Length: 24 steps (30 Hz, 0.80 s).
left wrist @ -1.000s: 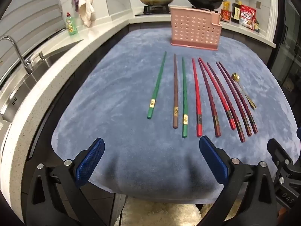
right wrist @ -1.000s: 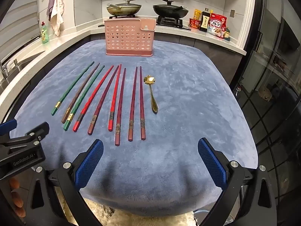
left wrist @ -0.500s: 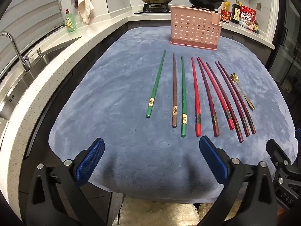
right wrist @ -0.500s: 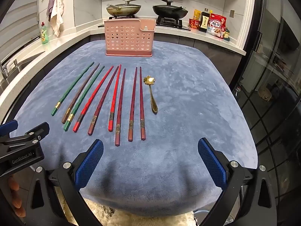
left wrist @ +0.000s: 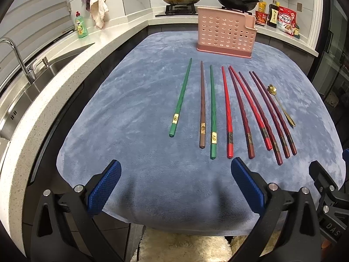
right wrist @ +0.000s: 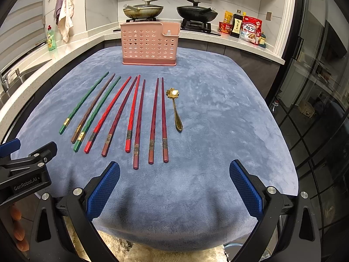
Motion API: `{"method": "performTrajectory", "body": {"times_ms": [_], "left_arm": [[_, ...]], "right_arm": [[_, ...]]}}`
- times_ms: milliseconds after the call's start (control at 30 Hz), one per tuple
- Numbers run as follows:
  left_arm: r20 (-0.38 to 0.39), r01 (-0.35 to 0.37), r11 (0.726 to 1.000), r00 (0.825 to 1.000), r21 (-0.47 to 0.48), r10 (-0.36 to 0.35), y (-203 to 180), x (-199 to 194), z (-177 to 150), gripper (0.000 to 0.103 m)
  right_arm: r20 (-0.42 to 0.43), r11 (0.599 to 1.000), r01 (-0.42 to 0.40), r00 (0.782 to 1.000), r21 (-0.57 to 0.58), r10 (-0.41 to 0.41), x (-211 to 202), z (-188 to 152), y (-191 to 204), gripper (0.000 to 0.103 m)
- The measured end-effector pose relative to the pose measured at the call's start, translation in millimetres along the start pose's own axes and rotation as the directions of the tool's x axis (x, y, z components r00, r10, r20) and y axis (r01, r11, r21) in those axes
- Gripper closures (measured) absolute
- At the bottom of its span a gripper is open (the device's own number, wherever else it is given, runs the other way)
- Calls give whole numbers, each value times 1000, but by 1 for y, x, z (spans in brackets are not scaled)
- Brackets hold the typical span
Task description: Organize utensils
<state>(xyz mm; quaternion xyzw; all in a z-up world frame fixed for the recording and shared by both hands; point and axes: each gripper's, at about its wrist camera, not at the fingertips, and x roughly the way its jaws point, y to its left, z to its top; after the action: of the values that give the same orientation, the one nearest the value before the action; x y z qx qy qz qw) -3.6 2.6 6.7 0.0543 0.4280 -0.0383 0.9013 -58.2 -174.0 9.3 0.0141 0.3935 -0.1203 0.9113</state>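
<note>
Blue plush cloth (right wrist: 218, 113): covers the whole tabletop; every item below lies or stands on it.
Pink perforated utensil holder (right wrist: 150, 43): upright at the far edge of the cloth, in front of the stove; interior not visible.
Left gripper (left wrist: 175, 185): blue-padded fingers spread wide apart, holding nothing, over the near edge of the cloth, short of the chopstick ends.
Right gripper (right wrist: 174, 185): fingers likewise wide apart and empty, over the near edge, just beside the left one.
Chopsticks, nine, laid side by side, tips toward the holder: green chopstick (left wrist: 181, 98) at far left, set slightly apart; brown chopstick (left wrist: 202, 107); second green chopstick (left wrist: 212, 111); then red and dark maroon chopsticks (left wrist: 250, 109) fanned to the right.
Gold spoon (right wrist: 174, 107): flower-shaped bowl toward the holder, just right of the last chopstick, not touching it.
</note>
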Motion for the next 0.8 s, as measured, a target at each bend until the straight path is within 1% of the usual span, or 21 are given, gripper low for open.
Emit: {"method": "performTrajectory", "body": {"times_ms": [167, 500, 800], "left_arm": [[16, 3, 1000, 1000, 4, -3, -1, -2, 0, 7], [19, 7, 1000, 1000, -10, -7, 4, -2, 0, 7], [1, 15, 1000, 1000, -18, -15, 6, 1, 0, 7]], "right_arm": [[1, 1000, -1, 1000, 2, 1, 0, 0, 0, 7], [2, 1000, 6, 1000, 6, -6, -1, 0, -2, 7], [2, 1000, 6, 1000, 6, -6, -1, 0, -2, 7]]}}
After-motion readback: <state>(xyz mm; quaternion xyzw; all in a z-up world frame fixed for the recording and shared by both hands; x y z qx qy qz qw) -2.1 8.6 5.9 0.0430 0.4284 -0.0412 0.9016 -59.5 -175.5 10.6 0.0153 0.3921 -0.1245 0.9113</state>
